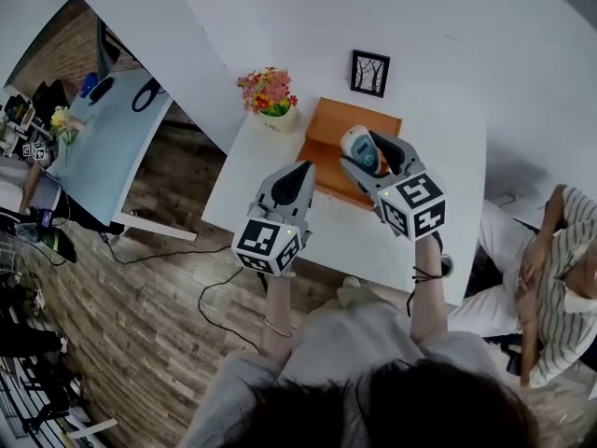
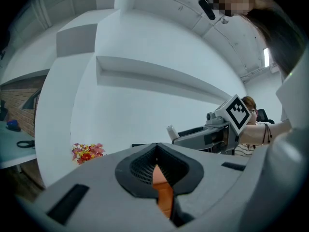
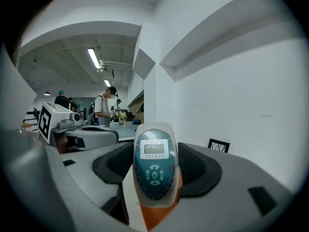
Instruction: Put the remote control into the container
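Observation:
A grey-and-teal remote control (image 1: 360,148) with a small screen stands upright between the jaws of my right gripper (image 1: 369,157), which is shut on it. It hangs over the orange container (image 1: 330,131) on the white table (image 1: 457,157). In the right gripper view the remote control (image 3: 154,170) faces the camera, with the orange container (image 3: 154,220) showing below it. My left gripper (image 1: 298,175) is shut and holds nothing, hovering by the container's near left edge. Between its closed jaws in the left gripper view, a strip of orange container (image 2: 164,193) is visible.
A pot of flowers (image 1: 269,96) and a small framed picture (image 1: 370,73) stand at the table's far edge against the wall. A person (image 1: 546,278) sits to the right of the table. A pale blue table (image 1: 103,147) stands at the left; cables lie on the wooden floor.

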Available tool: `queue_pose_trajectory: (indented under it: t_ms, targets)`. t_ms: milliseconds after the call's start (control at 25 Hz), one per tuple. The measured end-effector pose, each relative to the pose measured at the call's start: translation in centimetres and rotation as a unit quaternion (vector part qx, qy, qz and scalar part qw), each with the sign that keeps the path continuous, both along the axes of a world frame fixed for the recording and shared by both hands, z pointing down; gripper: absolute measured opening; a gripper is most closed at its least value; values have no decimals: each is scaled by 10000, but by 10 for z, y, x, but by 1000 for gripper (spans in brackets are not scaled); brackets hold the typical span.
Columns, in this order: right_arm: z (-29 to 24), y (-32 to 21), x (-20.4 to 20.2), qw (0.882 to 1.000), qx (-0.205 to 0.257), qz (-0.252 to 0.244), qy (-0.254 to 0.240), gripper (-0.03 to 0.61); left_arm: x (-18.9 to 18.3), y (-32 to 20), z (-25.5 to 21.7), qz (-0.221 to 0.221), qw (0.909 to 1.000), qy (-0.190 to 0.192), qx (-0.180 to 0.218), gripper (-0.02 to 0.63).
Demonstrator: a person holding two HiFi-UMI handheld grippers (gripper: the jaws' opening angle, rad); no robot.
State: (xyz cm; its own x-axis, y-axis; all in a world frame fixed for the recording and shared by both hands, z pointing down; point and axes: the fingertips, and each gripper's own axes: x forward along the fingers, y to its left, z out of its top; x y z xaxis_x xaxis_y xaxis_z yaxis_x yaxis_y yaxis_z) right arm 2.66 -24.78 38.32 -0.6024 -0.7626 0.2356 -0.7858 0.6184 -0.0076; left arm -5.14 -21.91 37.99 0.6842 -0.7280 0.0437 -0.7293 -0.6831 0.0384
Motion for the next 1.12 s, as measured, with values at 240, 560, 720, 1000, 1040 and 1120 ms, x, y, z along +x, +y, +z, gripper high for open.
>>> queue_pose_trajectory:
  t_ms: [240,560,720,1000,1040,1120]
  targets:
    - [16,-13,-4,9997,-203,-123,14,284,0,-14,10,-72,9998,-28,-157,3]
    - [44,-28,-8,9983,-581,-67,17,284,-2,-32,27,42,9990,-118,-427,3]
    - [61,-44,-15,9964,-828,-65,141,284,-2,-48,41,162,9977,-143,-640,3]
    - [105,-56,-26,9890,-1433,-89,345,284,-3,-65,69,324,9942,-208,-1001,3]
    - [112,-57,-27,9876,-1516,-98,406,284,-4,-66,73,337,9938,-209,-1041,3]
    - [124,-57,-29,9846,-1657,-140,538,284,-4,-68,80,359,9929,-205,-1118,3]
